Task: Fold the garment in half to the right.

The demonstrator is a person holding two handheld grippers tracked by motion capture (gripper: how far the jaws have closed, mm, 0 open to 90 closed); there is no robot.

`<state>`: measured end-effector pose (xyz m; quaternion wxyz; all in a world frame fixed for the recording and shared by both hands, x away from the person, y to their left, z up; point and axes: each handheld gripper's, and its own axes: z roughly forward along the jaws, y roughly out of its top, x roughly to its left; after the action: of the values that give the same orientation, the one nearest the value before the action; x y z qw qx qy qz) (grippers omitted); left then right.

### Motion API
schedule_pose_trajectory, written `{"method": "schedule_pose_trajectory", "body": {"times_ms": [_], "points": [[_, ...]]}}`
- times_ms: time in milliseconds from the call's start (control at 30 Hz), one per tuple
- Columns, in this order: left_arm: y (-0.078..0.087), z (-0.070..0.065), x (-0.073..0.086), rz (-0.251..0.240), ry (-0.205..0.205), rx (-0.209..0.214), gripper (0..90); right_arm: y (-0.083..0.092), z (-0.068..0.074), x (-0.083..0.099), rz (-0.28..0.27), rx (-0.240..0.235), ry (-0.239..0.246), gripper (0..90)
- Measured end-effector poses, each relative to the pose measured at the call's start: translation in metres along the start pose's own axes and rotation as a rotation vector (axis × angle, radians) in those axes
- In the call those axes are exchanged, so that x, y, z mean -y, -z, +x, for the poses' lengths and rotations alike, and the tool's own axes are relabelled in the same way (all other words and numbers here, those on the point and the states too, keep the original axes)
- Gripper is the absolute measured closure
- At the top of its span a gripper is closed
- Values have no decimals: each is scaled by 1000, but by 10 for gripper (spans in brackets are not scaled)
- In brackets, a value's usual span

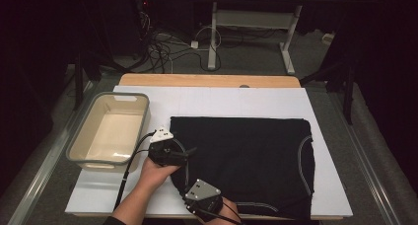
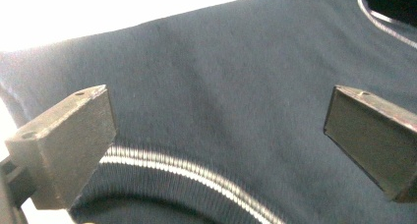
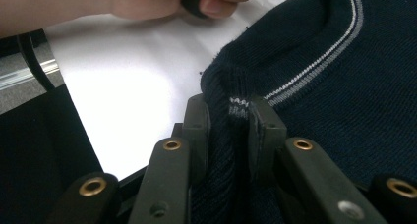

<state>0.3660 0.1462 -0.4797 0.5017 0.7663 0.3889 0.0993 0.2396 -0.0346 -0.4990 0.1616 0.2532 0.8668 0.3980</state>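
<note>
Flat, the dark striped sweater [image 1: 246, 161] is pinched by the right tool [image 3: 230, 130]; the left tool [image 2: 216, 145] gapes.

Small woven label [image 3: 239, 107] on dark sweater [image 3: 344, 96]: white lettering, too blurred to read.

Black jaws, brass-ringed screw holes

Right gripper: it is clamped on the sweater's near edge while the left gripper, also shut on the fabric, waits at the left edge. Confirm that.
Not quite: the left gripper is open, its jaws spread above the sweater, as the left gripper view shows. The right gripper is indeed clamped on the near edge.
</note>
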Motion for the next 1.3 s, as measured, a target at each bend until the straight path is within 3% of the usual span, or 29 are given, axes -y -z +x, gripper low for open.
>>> {"method": "schedule_pose_trajectory", "body": {"times_ms": [467,633,733,1033,1300], "points": [[-5,9,-43,-18,-14,-24,0,0,0,0,1,3,5,742],[-9,15,-56,-23,-5,-28,0,0,0,0,4,1,4,742],[-15,25,-65,-26,27,-36,0,0,0,0,4,0,4,742],[-32,50,-71,27,77,-79,1,0,0,0,2,-2,6,741],[-44,68,-62,112,109,-166,31,0,-1,0,1,-2,9,741]]}}
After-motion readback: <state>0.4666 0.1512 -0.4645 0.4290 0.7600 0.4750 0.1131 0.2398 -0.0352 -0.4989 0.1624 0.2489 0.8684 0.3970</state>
